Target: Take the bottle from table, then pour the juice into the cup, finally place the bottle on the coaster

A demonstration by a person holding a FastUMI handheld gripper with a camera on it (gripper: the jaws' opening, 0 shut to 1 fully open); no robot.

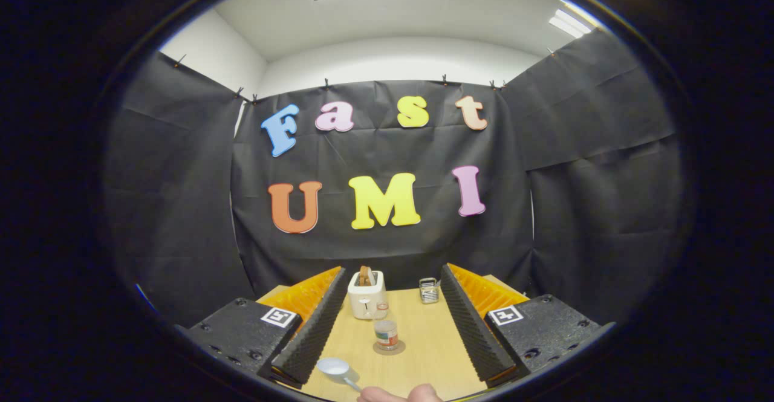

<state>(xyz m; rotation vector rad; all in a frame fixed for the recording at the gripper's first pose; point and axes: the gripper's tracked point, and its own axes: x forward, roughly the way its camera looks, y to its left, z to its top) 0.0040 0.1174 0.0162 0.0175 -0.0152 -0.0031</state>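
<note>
Spanning the wooden surface [423,341]: hand-held gripper [387,329] spread wide, grasping nothing; toaster [367,296] at far edge; bottle [386,333] mid-surface, upright on coaster [389,349]; cup unidentified. Fits either pre-pickup or finished placement.

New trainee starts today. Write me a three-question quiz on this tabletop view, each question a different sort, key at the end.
1. True or false: the gripper has its fingers shut on the small bottle.
2. Multiple choice: the small bottle stands on A) the toaster, B) a round coaster, C) the white scoop.
3. Fill in: the toaster stands at the far end of the wooden table, and to its right sits a small metal ____.

Key: 1 false, the fingers are spread wide with the bottle between them, untouched. 2 B. 3 rack.
</note>
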